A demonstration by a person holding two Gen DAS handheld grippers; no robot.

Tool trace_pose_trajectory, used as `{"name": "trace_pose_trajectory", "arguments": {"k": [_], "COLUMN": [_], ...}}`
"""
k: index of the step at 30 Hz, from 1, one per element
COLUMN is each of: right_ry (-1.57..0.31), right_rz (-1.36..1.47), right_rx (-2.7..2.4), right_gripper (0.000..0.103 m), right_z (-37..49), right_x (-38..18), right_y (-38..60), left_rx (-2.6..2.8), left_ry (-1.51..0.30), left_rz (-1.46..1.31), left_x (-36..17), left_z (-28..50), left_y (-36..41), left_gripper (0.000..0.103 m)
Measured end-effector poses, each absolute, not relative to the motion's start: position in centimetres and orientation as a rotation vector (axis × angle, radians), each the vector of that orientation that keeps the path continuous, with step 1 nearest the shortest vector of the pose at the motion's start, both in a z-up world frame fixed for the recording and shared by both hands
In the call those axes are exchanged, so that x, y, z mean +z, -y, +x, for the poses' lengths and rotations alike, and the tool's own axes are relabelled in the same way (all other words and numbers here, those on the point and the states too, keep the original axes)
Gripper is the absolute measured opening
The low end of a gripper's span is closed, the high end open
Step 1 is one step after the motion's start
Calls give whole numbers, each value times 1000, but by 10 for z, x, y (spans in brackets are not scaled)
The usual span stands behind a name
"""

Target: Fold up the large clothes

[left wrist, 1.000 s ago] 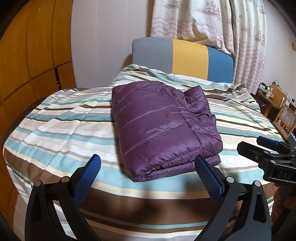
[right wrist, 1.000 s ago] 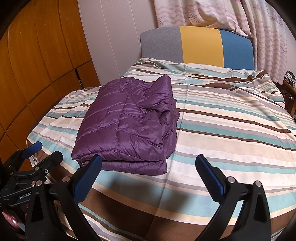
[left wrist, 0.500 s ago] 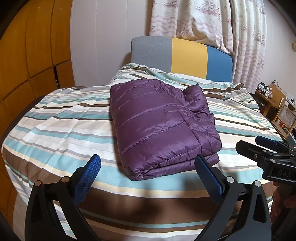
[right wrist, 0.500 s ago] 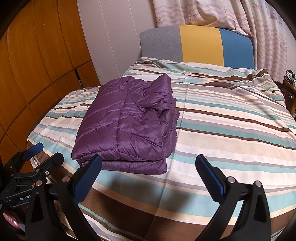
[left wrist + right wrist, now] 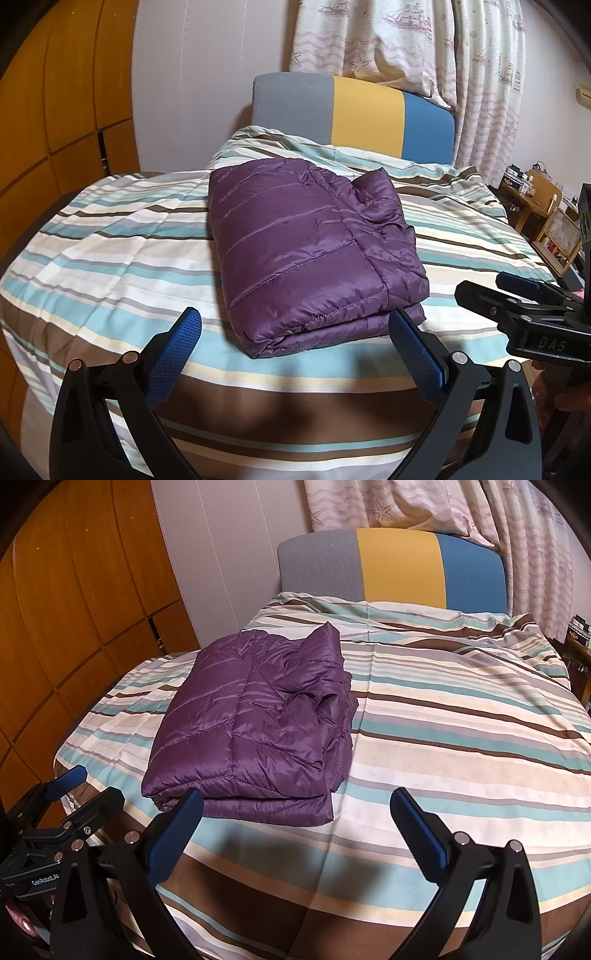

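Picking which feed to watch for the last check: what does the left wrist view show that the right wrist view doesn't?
Left only: the curtain's ship print and the wooden side shelves. Right only: the jacket's layered open edge and more bare duvet. Both: the folded purple jacket, the headboard, both grippers with jaws open, off the jacket.

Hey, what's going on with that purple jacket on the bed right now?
A person holds a two-finger gripper in each hand. The purple jacket lies folded into a compact stack on the striped bedspread. The left gripper and right gripper are both open, hovering near the bed's front edge, touching nothing.
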State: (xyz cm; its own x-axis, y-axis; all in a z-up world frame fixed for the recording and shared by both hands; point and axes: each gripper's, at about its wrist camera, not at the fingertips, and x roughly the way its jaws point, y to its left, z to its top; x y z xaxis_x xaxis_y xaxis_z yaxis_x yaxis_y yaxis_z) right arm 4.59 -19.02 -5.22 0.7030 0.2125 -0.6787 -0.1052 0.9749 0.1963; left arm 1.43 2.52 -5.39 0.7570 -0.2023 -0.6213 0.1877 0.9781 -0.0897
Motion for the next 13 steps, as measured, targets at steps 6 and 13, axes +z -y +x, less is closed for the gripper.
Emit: {"name": "trace_pose_trajectory", "arguments": {"k": [6,13], "right_ry": [-773,-803], "right_rz": [152,188], "right_rx": [176,153], "right_gripper": [101,101], "right_z": [47,62], "right_x": [-54,-67], "right_y": [191,207], "left_rx": [-202,-88], "left_ry": [-690,-745], "left_rz": [-37,-36], "left_x": [-55,-66], "left_z": [17,46], "left_y": [-29,-45], "left_gripper": [100,100]}}
